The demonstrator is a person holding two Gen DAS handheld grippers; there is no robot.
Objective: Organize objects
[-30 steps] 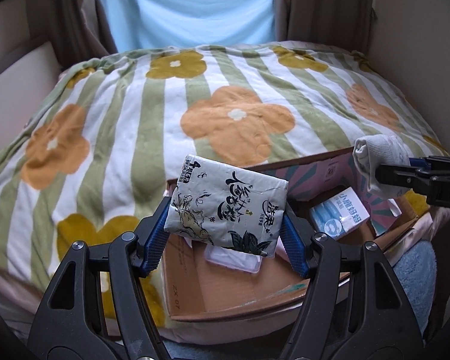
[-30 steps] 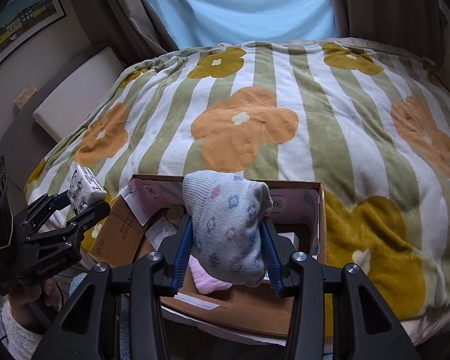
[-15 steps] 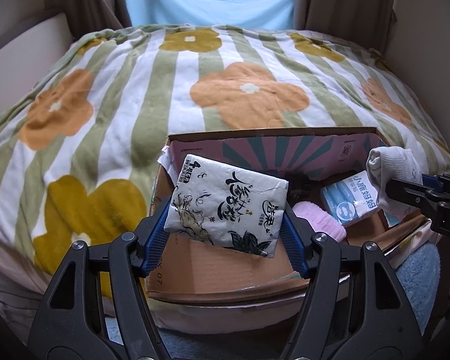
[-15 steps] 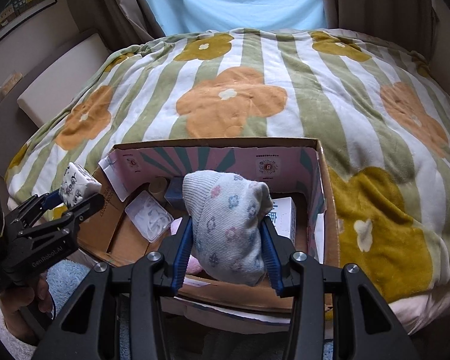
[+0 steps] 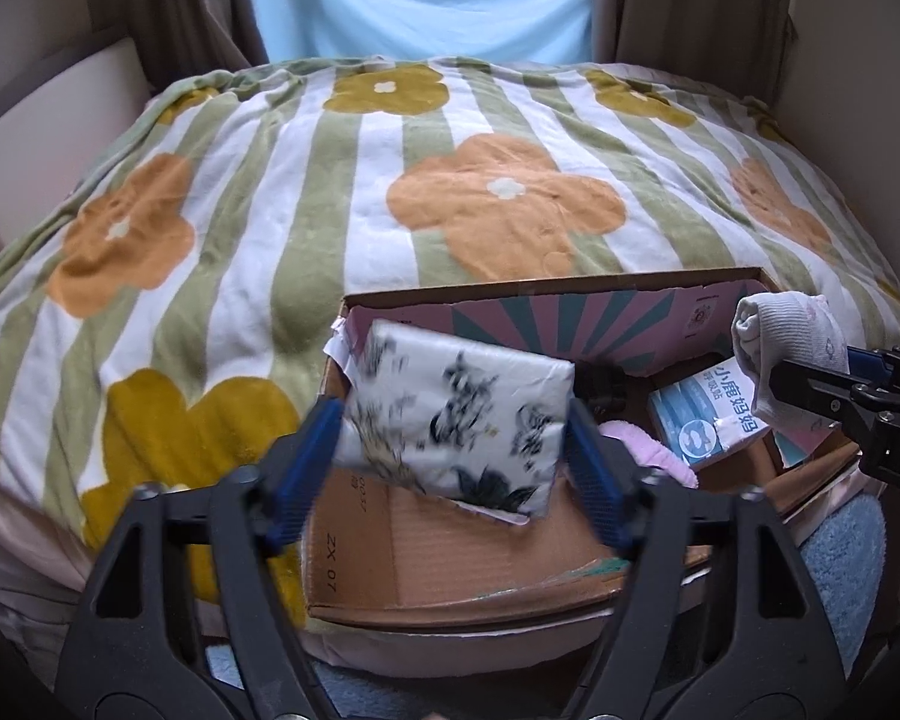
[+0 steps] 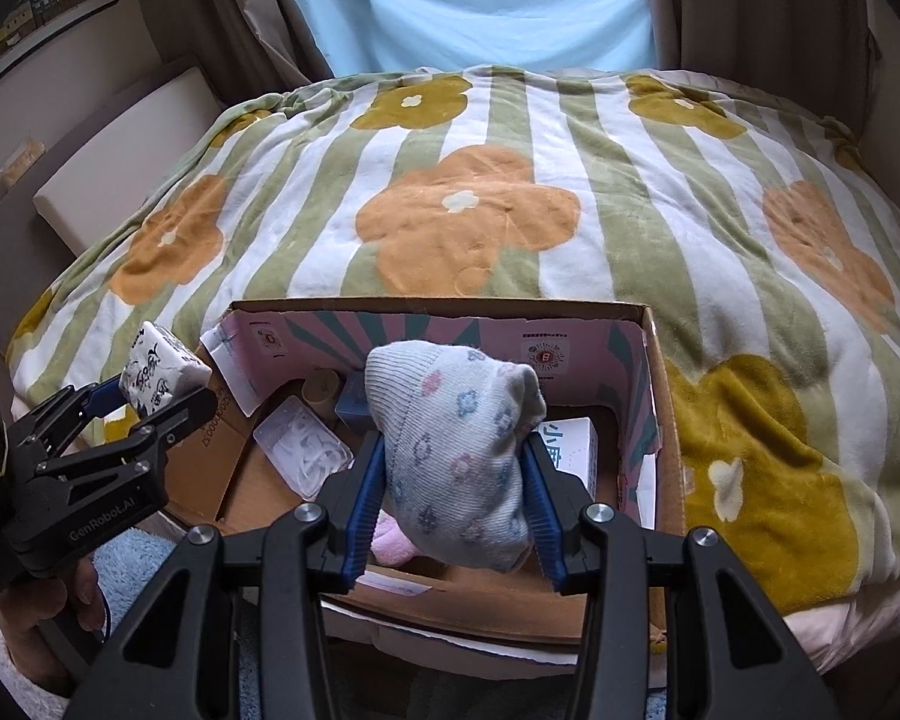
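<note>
An open cardboard box (image 5: 468, 564) (image 6: 660, 372) sits at the near edge of the bed. My left gripper (image 5: 456, 456) is shut on a white tissue pack (image 5: 456, 420) with black ink print and holds it above the box's left end. It also shows in the right wrist view (image 6: 156, 369). My right gripper (image 6: 456, 480) is shut on a rolled pale sock (image 6: 456, 444) with small flower prints, above the box's middle. The sock also shows in the left wrist view (image 5: 780, 354).
Inside the box lie a blue-and-white carton (image 5: 708, 420), a pink cloth (image 5: 648, 450), a clear plastic packet (image 6: 300, 450) and a small dark box (image 6: 354, 402). A striped flower blanket (image 6: 468, 216) covers the bed. A blue rug (image 5: 840, 558) lies below.
Both grippers moved forward and higher over the box, so more of its inside shows. The tissue pack looks motion-blurred now. Both holds are unchanged.
</note>
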